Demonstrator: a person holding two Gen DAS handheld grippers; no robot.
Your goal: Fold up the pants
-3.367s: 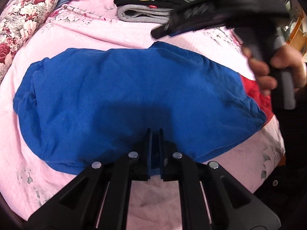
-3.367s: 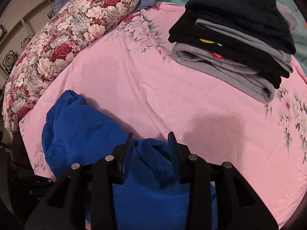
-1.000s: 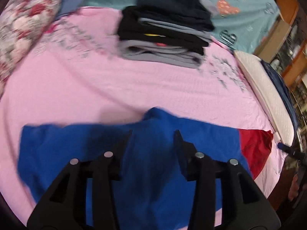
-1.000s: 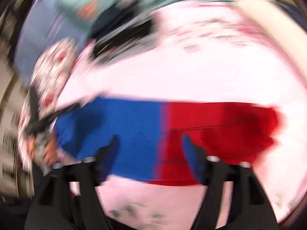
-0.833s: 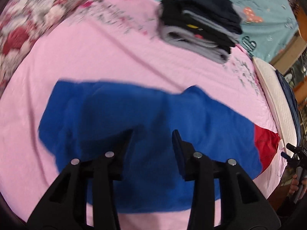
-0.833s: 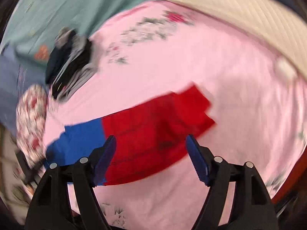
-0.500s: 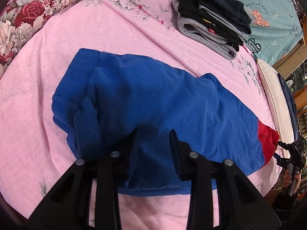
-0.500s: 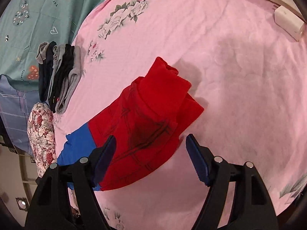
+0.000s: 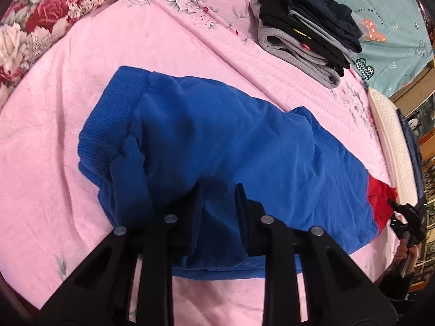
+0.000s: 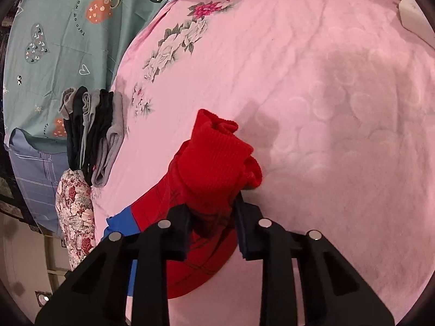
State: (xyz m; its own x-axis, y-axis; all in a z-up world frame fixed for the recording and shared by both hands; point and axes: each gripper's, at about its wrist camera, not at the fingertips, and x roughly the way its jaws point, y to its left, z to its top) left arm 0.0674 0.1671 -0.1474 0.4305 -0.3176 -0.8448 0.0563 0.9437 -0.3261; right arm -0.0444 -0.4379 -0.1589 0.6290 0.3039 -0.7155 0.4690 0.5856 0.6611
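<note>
Pants [image 9: 244, 146] between both grippers' fingers [image 10: 179, 231]

pants [image 9: 244, 141]: red end cut off, left view | blue part [image 10: 119, 225]: mostly hidden, right view

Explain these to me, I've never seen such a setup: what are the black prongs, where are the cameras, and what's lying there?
A person holds tongs in each hand; a wide-angle camera on each looks along its two black prongs. One picture is from the left tongs, slightly apart over the blue waist end of the pants. The other is from the right tongs, closed around the red cuff end. The pants lie on a pink bedspread, with folded clothes and a flowered pillow beyond.
</note>
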